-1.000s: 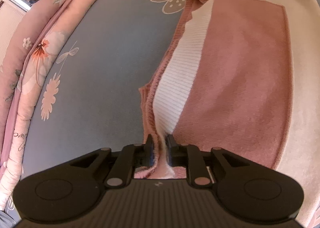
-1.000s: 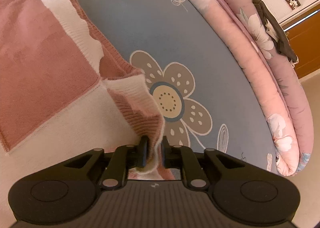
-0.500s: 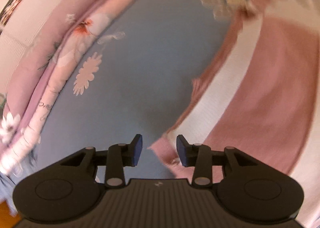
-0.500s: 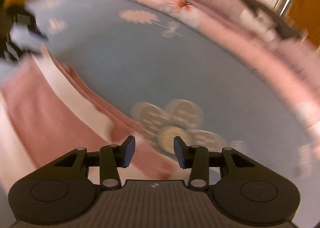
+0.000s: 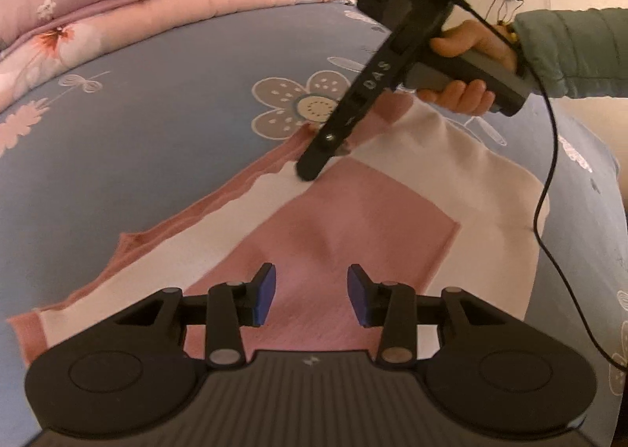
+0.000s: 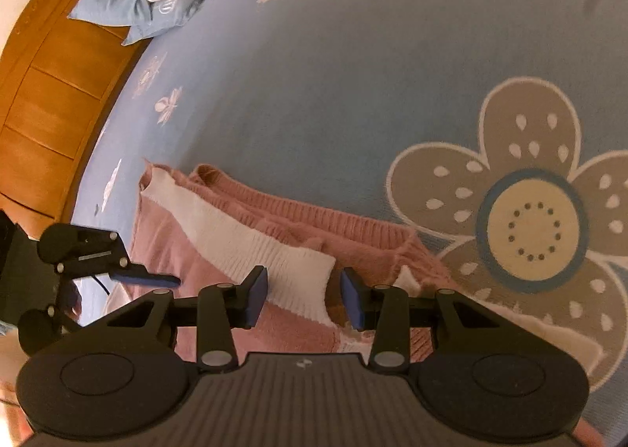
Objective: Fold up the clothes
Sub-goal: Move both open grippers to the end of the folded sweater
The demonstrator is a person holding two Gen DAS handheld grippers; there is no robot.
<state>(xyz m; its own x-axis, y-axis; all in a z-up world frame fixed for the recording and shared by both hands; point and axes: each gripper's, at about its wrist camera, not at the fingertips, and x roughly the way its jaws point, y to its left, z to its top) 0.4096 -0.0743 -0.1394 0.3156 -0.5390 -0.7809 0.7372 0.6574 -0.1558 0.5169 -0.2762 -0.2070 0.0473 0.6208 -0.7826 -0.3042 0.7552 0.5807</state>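
left wrist view: left gripper point(image 5: 311, 299) hovering over the pink panel of the sweater point(image 5: 353, 219), jaws opening, nothing between them. sweater lying flat on the blue bedsheet point(image 5: 157, 125). right gripper point(image 5: 310, 168) reaching down to the sweater's far edge, held by a hand point(image 5: 467, 66) in a green sleeve point(image 5: 569, 54).

right wrist view: right gripper point(image 6: 303, 297) standing apart over the white ribbed band point(image 6: 251, 246), not pressing it. left gripper point(image 6: 157, 280) showing at the left edge.

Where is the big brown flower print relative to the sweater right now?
In the right wrist view the brown flower print sits on the blue bedsheet at right, just beyond the pink sweater, whose edge overlaps it.
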